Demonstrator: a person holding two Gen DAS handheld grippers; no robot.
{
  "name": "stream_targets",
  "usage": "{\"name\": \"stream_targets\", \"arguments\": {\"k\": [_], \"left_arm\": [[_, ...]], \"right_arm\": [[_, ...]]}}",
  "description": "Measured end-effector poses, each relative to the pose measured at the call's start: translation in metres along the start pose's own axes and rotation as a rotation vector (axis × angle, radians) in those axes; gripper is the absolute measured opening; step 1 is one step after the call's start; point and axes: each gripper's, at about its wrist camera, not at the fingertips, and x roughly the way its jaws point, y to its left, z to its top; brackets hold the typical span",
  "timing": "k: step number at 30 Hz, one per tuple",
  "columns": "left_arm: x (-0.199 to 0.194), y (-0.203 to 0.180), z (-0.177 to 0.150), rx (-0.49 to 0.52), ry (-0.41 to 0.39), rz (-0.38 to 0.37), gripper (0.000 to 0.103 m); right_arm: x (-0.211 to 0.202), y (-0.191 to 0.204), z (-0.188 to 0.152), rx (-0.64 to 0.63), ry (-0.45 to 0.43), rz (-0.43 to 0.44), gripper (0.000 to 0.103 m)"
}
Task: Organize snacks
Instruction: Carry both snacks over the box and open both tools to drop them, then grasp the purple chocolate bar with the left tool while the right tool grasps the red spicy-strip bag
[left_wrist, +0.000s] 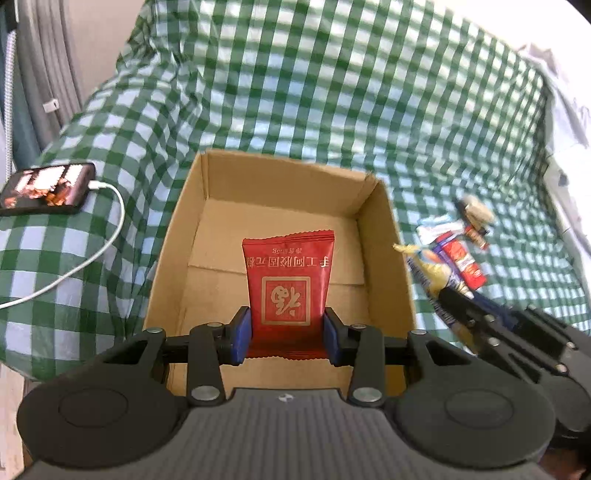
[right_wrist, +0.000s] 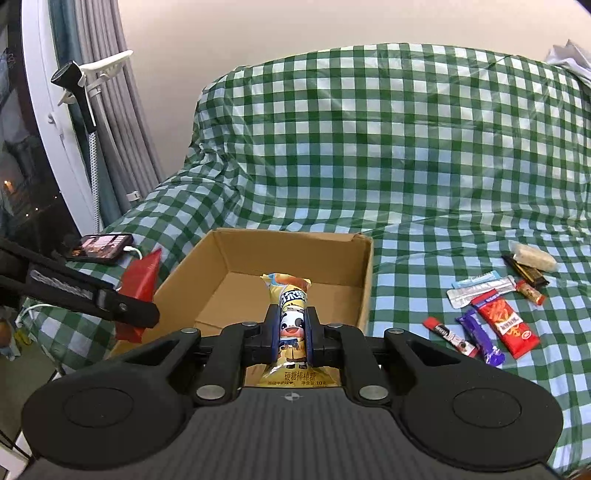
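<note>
Looks like a home. Checked cloth (right_wrist: 406, 155) over soft furniture, grey curtains (right_wrist: 110, 122) by a window, charging phone (left_wrist: 48, 188)

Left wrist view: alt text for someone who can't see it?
The left claw grips a red packet above an open cardboard box on a green checked cloth. Loose snacks lie right of it, a phone left.

The red packet (left_wrist: 288, 291) carries gold characters, upside down: 手工阿胶固元糕, above a square seal emblem. The yellow packet (right_wrist: 293, 325) reads 硬糖棒棒糖 and 10 along its lower edge.
</note>
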Motion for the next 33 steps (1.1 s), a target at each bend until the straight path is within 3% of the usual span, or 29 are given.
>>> {"name": "stream_targets", "arguments": {"k": [5,6,7,8,9,10,13,15,17,19,22,25,28,33], "left_arm": [[0.045,0.009,0.011,-0.011,0.034,0.040,0.046],[0.056,0.012,0.014,-0.011,0.033,0.060,0.051],[0.065,0.016,0.015,-0.007,0.035,0.072,0.074],[0.074,0.020,0.016,-0.004,0.047,0.085,0.088],[0.082,0.025,0.014,-0.006,0.058,0.098,0.102],[0.087,0.029,0.011,-0.011,0.056,0.101,0.102],[0.108,0.043,0.002,-0.006,0.114,0.077,0.103],[0.121,0.055,-0.004,-0.040,0.145,0.086,0.103],[0.129,0.065,-0.007,-0.068,0.168,0.062,0.102],[0.127,0.068,-0.009,-0.055,0.153,0.052,0.103],[0.129,0.070,-0.006,-0.025,0.147,0.072,0.102],[0.130,0.080,-0.001,-0.021,0.131,0.105,0.102],[0.130,0.091,0.005,-0.051,0.145,0.079,0.102],[0.114,0.082,0.004,-0.051,0.128,0.095,0.103]], "right_arm": [[0.040,-0.001,0.002,0.017,0.047,0.047,0.017],[0.051,0.001,0.003,0.001,0.052,0.069,0.017],[0.061,0.002,0.004,-0.014,0.063,0.091,0.034],[0.070,0.002,0.006,-0.020,0.073,0.089,0.060],[0.076,0.000,0.008,-0.013,0.061,0.056,0.071],[0.079,-0.004,0.009,-0.001,0.040,0.016,0.085],[0.095,-0.023,0.007,0.031,0.053,-0.091,0.088],[0.114,-0.039,0.002,0.081,0.128,-0.121,0.090],[0.137,-0.050,-0.007,0.148,0.232,-0.096,0.089],[0.153,-0.051,-0.013,0.200,0.276,-0.033,0.089],[0.169,-0.033,-0.009,0.177,0.278,-0.026,0.096],[0.187,-0.024,0.001,0.170,0.274,-0.007,0.096],[0.200,-0.013,0.010,0.121,0.269,0.020,0.094],[0.168,-0.017,0.015,0.139,0.231,-0.032,0.094]]}}
